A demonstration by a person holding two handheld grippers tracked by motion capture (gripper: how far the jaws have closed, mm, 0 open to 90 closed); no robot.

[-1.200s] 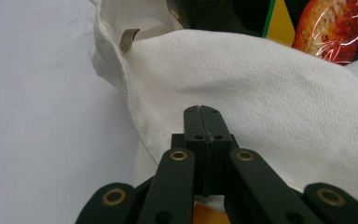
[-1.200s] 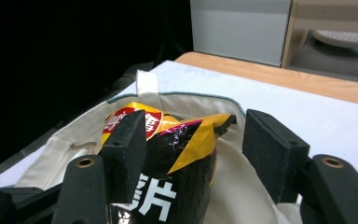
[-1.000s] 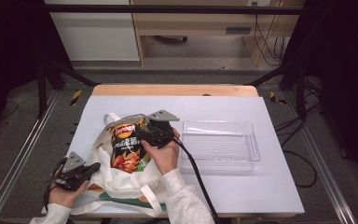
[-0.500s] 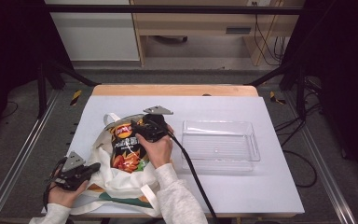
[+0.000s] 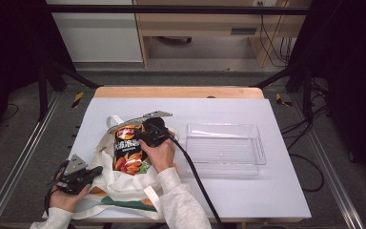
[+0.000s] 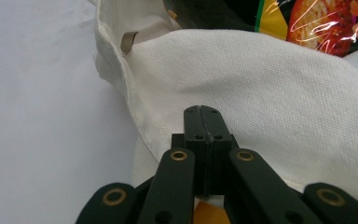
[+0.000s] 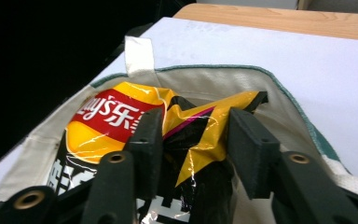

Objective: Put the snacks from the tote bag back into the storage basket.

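A bag of crisps (image 5: pixel 129 151) lay in the mouth of a cream tote bag (image 5: pixel 119 183) on the left half of the white worktop (image 5: pixel 228 191), its yellow, red and black wrapper showing above the cloth. The right gripper (image 5: pixel 143 135) was down at the top end of the packet; in the right gripper view its 2 jaws stood on either side of the crumpled foil (image 7: pixel 186 135), pads against the folds. Those jaws had just been closing, with the packet between them, and they pinched its top. The bag's green-trimmed rim (image 7: pixel 270 79) curved behind the packet, and 1 strap (image 7: pixel 139 55) stood up at the far edge.

The left gripper (image 5: pixel 94 171) sat near the front-left corner of the worktop, on the tote's lower left edge. In the left gripper view its jaws were pressed together on a fold of the cream canvas (image 6: pixel 261 93), near a stitched seam.

A clear plastic tray (image 5: pixel 257 155) rested to the right of the tote, apart from it.
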